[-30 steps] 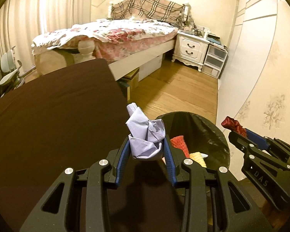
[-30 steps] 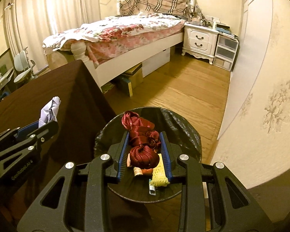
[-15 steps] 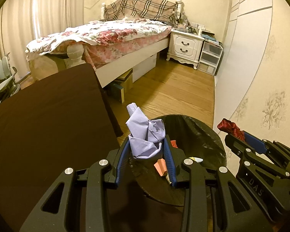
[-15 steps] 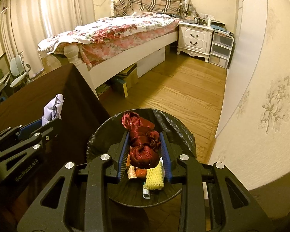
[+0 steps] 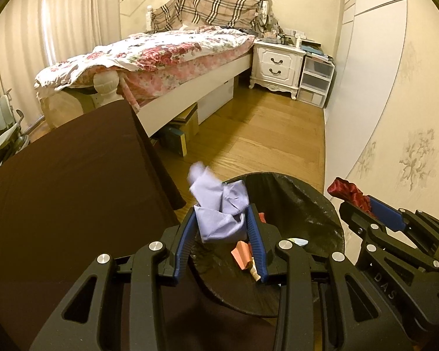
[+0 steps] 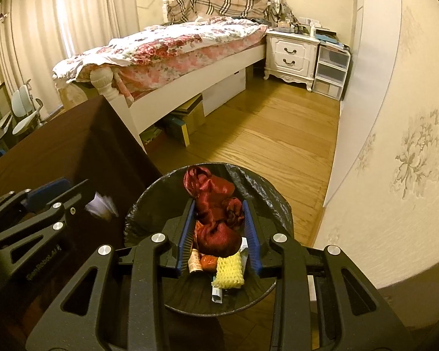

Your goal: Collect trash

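Observation:
My left gripper (image 5: 221,220) is shut on a crumpled lavender paper wad (image 5: 219,207), held over the near left rim of the black-lined trash bin (image 5: 313,201). My right gripper (image 6: 219,219) is shut on a crumpled dark red foil wrapper (image 6: 216,204), held right above the bin's opening (image 6: 257,184). Inside the bin lie a yellow foam net (image 6: 229,270), a small bottle (image 6: 194,263) and orange scraps (image 5: 243,259). The right gripper shows at the right of the left wrist view (image 5: 354,201); the left one shows at the left of the right wrist view (image 6: 82,196).
A dark brown tablecloth-covered table (image 5: 58,190) stands left of the bin. A wallpapered wall (image 6: 395,146) is close on the right. Beyond lie wood floor (image 6: 263,137), a bed with floral bedding (image 6: 175,46), boxes under it, a white nightstand (image 6: 289,55) and plastic drawers.
My left gripper has moved right, off the table and over the bin's rim, with the paper wad. The right gripper has stayed over the bin, still shut on the red wrapper.

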Available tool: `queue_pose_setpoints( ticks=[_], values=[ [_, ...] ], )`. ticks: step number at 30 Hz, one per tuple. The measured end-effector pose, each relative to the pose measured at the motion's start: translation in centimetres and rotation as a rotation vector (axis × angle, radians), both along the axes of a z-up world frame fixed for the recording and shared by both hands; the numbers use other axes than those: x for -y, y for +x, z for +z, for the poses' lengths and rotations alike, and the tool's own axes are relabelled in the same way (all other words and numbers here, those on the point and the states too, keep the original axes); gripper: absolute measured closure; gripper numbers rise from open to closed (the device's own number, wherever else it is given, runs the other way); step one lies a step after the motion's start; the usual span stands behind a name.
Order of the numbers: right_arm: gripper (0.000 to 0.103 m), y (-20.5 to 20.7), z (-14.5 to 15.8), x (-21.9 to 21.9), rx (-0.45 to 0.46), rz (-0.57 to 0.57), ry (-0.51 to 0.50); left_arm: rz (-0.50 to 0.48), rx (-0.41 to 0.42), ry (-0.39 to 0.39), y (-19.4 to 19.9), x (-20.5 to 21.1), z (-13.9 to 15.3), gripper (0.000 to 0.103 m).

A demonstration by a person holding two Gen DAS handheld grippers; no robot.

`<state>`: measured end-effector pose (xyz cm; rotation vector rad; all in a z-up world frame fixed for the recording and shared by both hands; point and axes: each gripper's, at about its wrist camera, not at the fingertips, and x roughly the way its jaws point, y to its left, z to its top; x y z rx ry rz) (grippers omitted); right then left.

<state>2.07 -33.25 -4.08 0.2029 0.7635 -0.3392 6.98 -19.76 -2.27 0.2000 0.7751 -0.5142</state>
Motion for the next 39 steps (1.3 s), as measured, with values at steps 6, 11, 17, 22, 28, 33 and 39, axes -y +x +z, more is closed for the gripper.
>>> queue_pose_setpoints(
  ticks=[6,11,17,22,28,33,39],
  values=[
    [0.059,-0.2,0.3,0.7,0.003,-0.015,-0.013,0.022,0.021,-0.004,-0.1,-0.3,0.2,0.032],
    [0.052,-0.5,0.5,0.6,0.004,-0.023,-0.022,0.034,0.027,-0.002,-0.2,-0.8,0.3,0.029],
    [0.043,-0.9,1.1,0.6,0.016,-0.038,-0.038,0.062,0.04,0.0,-0.2,-1.5,0.6,0.027],
    [0.032,-1.3,1.8,0.0,0.023,-0.039,-0.048,0.089,0.063,-0.004,-0.7,-2.2,1.0,0.023],
    [0.026,-1.9,2.9,-0.8,0.044,-0.037,-0.055,0.109,0.102,0.011,-1.8,-3.2,1.7,0.021],
    [0.023,-2.8,3.9,-1.5,0.066,-0.033,-0.061,0.133,0.104,-0.006,-2.3,-4.4,2.4,0.019],
    [0.021,-4.2,4.8,-2.3,0.089,-0.02,-0.066,0.154,0.116,-0.026,-3.3,-5.8,3.3,0.019]
  ],
)
